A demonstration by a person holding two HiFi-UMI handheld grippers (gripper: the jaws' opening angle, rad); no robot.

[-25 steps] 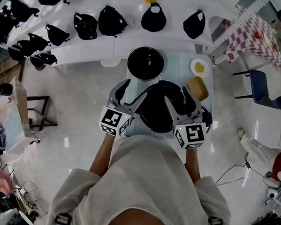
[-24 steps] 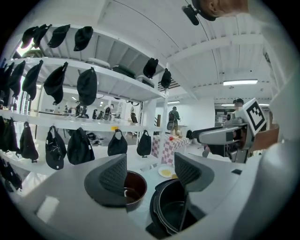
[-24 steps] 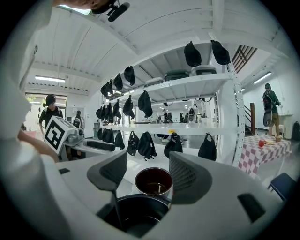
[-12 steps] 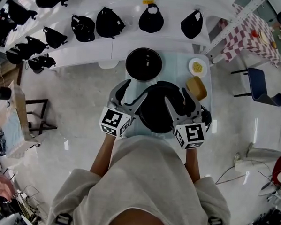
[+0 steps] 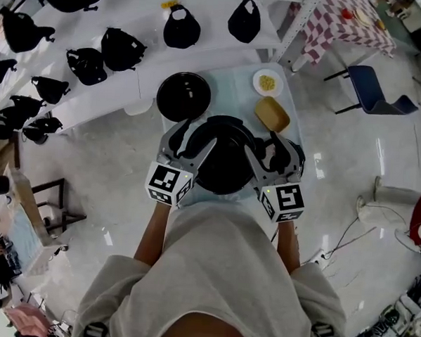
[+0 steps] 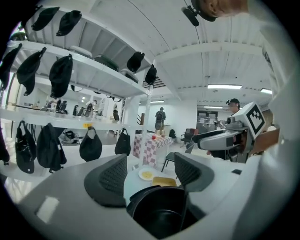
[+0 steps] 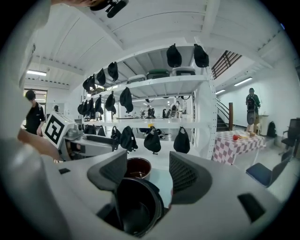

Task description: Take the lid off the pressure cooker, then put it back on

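Your left gripper (image 5: 202, 133) and right gripper (image 5: 262, 144) both have their jaws spread wide and pinch nothing. One hangs over each side of the black pressure cooker (image 5: 225, 165), whose dark hollow inside shows. It stands on the pale blue table (image 5: 236, 80), with a round black dish (image 5: 183, 96) just behind it on your left.

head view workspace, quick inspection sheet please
surface: small pale blue table, mostly covered.
job's things: large round black pressure cooker, open-topped in both gripper views; round black dish-like piece behind it, lid or not unclear.
clutter: small white plate of yellow food; tan block.
grippers: left gripper and right gripper open, fingers flanking the cooker.
cables: thin floor cable, right side.
surroundings: white shelves of black bags; blue chair; checked table.
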